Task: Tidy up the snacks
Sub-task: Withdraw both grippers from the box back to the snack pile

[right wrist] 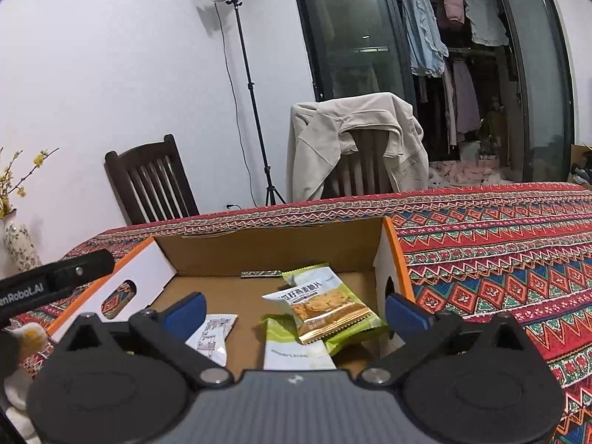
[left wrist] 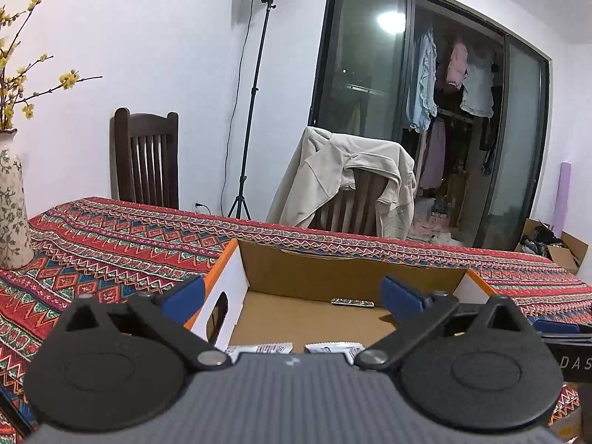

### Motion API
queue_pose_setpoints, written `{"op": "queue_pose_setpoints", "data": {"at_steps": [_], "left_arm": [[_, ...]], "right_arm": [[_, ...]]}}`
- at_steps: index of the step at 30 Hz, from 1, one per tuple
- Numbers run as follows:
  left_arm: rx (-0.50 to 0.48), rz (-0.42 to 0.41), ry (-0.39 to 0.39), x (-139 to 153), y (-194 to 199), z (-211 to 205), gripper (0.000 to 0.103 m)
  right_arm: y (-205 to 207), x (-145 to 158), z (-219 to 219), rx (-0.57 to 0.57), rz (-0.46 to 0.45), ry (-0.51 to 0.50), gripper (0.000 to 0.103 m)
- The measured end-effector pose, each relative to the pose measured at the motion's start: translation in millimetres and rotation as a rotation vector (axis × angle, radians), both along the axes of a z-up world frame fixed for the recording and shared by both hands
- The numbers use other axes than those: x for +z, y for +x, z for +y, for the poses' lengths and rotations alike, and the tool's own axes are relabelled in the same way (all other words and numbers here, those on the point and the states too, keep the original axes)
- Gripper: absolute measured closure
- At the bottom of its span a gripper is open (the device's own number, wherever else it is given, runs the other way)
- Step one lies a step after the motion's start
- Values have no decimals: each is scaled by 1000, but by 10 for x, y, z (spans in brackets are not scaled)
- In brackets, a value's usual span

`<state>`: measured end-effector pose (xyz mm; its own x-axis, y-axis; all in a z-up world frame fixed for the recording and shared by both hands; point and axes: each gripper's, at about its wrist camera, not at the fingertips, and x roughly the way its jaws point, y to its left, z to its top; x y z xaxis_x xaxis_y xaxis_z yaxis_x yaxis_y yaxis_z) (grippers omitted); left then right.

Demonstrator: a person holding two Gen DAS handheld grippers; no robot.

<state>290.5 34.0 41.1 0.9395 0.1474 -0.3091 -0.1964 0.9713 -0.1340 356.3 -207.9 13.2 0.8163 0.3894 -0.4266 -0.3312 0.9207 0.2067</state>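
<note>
Green-and-gold biscuit packets [right wrist: 325, 310] lie heaped in the open cardboard box [right wrist: 281, 248] on the cloth-covered surface [right wrist: 499, 259]. The right gripper [right wrist: 292, 312] and the left gripper [left wrist: 292, 294] both hang over the box, jaws spread wide and empty. The top packet's long axis slants toward the box's far-left corner. Best to lift clear without snagging the wrappers, I judge.

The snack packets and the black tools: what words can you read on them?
"enRobot.AI": on the black bar of the left tool; the start is cut off.
"DAS": on the black part at the right edge; the rest is cut off.
Green snack packet: printed characters, too blurred to read.
White packet: tiny print, unreadable.
</note>
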Motion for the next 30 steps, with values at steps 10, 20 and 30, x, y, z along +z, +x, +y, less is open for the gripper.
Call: {"op": "queue_pose_setpoints", "data": {"at_steps": [10,20,30], "left_arm": [[-8,-34,-5,105,-163,-14,0],[15,-17,-6,236,-283,-32,0],[-9,18,-50,336,-531,0,0]], "right_arm": [[-145,104,-8,19,-28,2,0],[-308,242,-41,2,-54,-24,0],[-551,287,-184,-5,-70,-34,0]]}}
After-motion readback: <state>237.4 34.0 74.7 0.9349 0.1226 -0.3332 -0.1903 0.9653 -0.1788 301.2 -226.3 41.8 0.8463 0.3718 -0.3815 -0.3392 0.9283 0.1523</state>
